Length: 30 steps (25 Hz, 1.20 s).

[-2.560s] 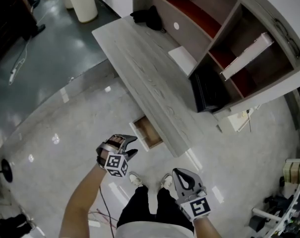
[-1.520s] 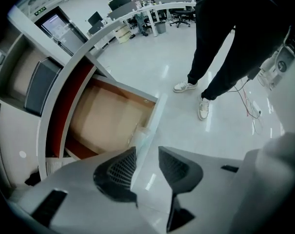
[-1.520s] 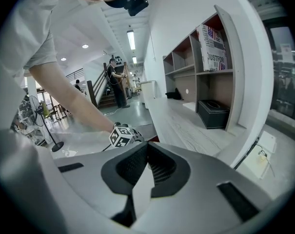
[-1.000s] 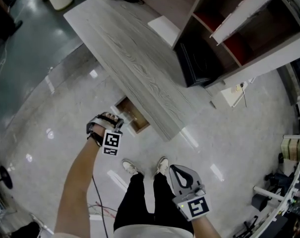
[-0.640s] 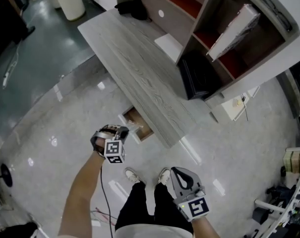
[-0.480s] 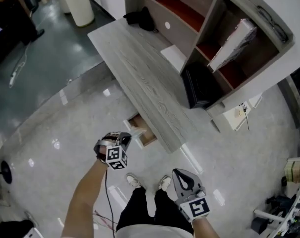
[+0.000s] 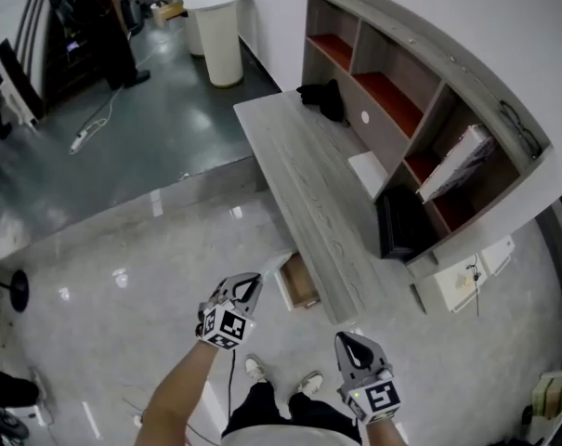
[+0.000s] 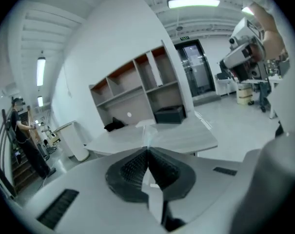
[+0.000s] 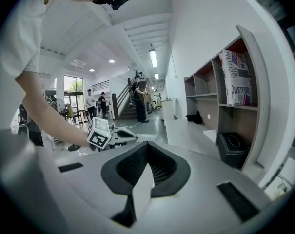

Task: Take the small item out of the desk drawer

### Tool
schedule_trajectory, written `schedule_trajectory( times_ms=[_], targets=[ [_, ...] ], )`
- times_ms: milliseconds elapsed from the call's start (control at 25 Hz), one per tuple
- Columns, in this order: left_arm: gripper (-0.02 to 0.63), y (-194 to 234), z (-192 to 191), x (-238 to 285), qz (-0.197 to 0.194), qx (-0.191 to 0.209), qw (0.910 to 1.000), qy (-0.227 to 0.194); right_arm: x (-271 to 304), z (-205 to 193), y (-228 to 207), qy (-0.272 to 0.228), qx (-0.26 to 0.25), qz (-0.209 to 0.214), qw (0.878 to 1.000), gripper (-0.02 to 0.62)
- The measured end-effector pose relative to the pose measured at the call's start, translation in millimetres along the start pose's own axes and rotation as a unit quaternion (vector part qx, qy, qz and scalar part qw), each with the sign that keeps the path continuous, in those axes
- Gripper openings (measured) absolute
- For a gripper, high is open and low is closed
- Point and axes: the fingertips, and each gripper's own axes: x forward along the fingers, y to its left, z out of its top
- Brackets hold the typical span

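Pinching the small item, a thin pale sliver, at the tips of the shut left gripper, out of and just beside the open drawer under the desk, with the right gripper pressed together and empty. Best to hold the pinch firm, carry level without jerks, and steer wide of the desk edge.

It is bright indoors. In the left gripper view a long ceiling light glows at 1 o'clock. In the head view the shiny floor has white glare spots near 8 o'clock. Both gripper views bend round and turn black at the edges. The small item, close up, looks blurry.
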Motion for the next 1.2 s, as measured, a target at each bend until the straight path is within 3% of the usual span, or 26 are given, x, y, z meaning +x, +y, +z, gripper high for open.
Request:
schedule_trajectory(
  times_ms=[160, 360, 560, 720, 1000, 1200],
  targets=[
    [0.017, 31.6, 39.2, -37.8, 0.057, -0.058, 0.9944, -0.068, 12.1, 21.7, 17.2, -0.012, -0.015, 0.034, 0.999, 0.023],
    [0.017, 65.2, 81.4, -81.4, 0.115, -0.116, 0.9777, -0.132, 25.0, 42.4, 42.4, -0.025, -0.028, 0.079, 0.996, 0.023],
    [0.017, 67.0, 93.6, -118.4, 0.111, -0.101, 0.9807, -0.125, 32.2, 63.4, 54.7, -0.042, -0.033, 0.097, 0.994, 0.023],
    [0.017, 61.6, 103.6, -157.3, 0.109, -0.114, 0.9793, -0.126, 33.9, 85.9, 50.2, -0.066, -0.029, 0.096, 0.993, 0.023],
    [0.018, 66.3, 122.5, -231.7, 0.148, -0.175, 0.9613, -0.153, 31.0, 113.7, 42.1, -0.089, -0.030, 0.094, 0.991, 0.023],
    [0.017, 81.7, 128.0, -282.0, 0.188, -0.190, 0.9471, -0.179, 30.5, 130.7, 41.3, -0.105, -0.038, 0.089, 0.990, 0.021]
  ],
)
